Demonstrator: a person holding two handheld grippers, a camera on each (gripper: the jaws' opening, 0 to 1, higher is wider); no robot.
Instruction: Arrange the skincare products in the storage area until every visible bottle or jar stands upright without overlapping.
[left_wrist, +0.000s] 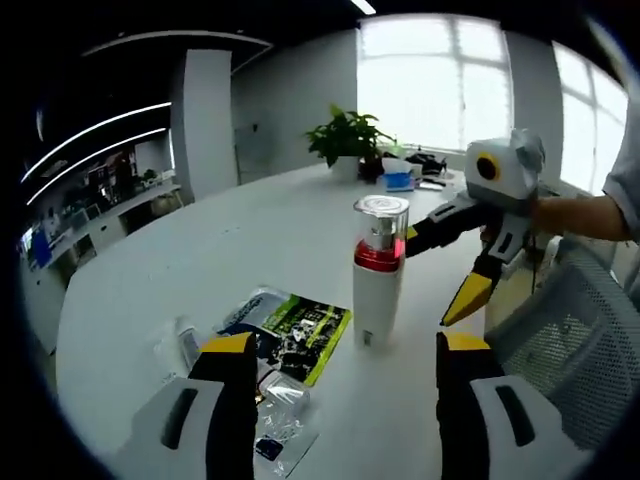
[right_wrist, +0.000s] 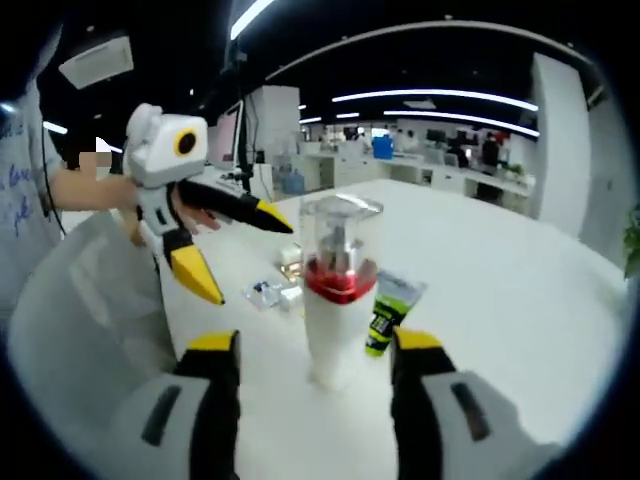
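Left gripper view: on the table (left_wrist: 150, 270) the bottle (left_wrist: 379, 270) stands upright, a flat sachet (left_wrist: 290, 335) lying beside it. Both grippers, left (left_wrist: 343, 345) and right (right_wrist: 315, 345), hang with jaws apart, holding nothing. Likely next: pick up a lying item. Right gripper view adds a green tube (right_wrist: 384, 318) lying behind the bottle.

A large white table (left_wrist: 250, 230) is seen in an open office. Bright windows (left_wrist: 440, 80) are set in the far wall, with a potted plant (left_wrist: 345, 140) before them. A white pillar (left_wrist: 205, 120) is flanked by desks (left_wrist: 110, 205). Strip lights (right_wrist: 430, 97) are run across a dark ceiling. A mesh chair (left_wrist: 570, 340) is placed beside the table.
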